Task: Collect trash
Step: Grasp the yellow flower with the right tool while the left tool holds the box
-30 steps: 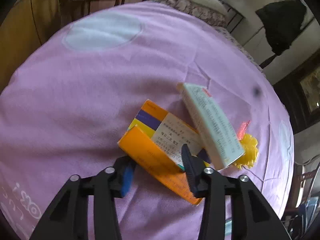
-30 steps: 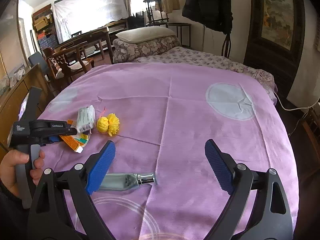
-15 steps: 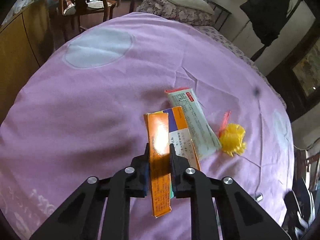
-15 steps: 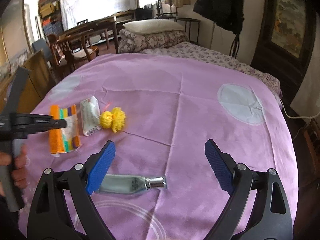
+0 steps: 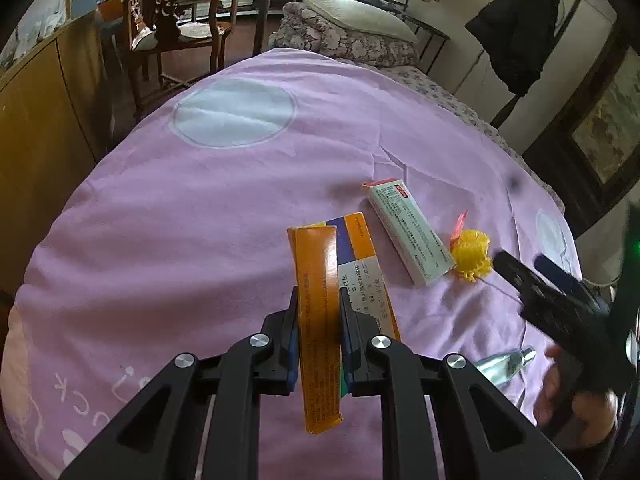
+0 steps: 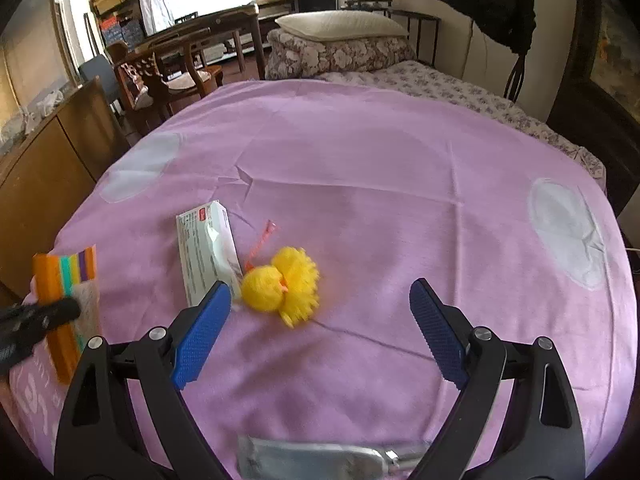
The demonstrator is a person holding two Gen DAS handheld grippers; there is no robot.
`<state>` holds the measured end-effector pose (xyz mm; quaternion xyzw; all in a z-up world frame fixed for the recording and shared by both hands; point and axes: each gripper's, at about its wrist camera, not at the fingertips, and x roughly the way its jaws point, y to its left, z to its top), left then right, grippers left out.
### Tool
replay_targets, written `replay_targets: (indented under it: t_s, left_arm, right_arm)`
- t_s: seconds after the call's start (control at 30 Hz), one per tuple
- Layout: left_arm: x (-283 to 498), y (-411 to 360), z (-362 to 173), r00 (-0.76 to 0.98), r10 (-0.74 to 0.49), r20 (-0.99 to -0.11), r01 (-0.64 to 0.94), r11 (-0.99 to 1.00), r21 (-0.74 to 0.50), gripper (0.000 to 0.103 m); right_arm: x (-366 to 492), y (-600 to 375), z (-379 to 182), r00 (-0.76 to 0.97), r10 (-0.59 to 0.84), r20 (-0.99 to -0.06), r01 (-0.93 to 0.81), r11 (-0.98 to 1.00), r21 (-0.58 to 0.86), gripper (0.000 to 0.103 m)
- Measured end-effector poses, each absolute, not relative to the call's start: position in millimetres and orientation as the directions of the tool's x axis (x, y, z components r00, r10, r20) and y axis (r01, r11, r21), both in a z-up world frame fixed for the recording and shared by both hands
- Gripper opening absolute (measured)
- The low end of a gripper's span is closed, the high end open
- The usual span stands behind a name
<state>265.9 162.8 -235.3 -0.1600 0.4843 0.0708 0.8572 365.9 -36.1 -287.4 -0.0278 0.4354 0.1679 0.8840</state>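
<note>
Boxes (image 5: 408,232), two; tube (image 6: 312,460), one.

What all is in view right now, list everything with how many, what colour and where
orange box: one, orange with purple and teal stripes, clamped in the left hand-held gripper above the sheet
white box: one, white with red mark, lying on the sheet beside the duck
toy duck: one, yellow fluffy, mid-sheet
tube: one, silver, near edge of the sheet
bed sheet: one, pink-purple with pale circles
pillow: one, cream, far end
left hand-held gripper: shut on the orange box
right hand-held gripper: open, above the sheet near the duck
</note>
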Motion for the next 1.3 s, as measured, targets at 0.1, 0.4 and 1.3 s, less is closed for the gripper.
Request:
replay_targets:
  t_s: [0.1, 0.4, 1.3]
  left_arm:
    - [263, 166, -236, 0.524, -0.031, -0.851, -0.267, 0.943, -0.199, 0.017]
    - [259, 168, -239, 0.522, -0.032, -0.852, -0.253, 0.948, -0.191, 0.017]
    - [163, 136, -151, 0.657, -0.07, -0.75, -0.138, 0.968, -0.211, 0.017]
  right_arm:
    - [376, -22, -297, 0.546, 0.252, -0.799, -0.305, 0.948, 0.091, 0.087]
    - [393, -14, -328, 0.44, 0.254, -0.861, -0.26, 0.954, 0.148, 0.069]
    - [221, -93, -199, 0.671, 0.234, -0.703, -0.248, 0.965, 0.083, 0.038]
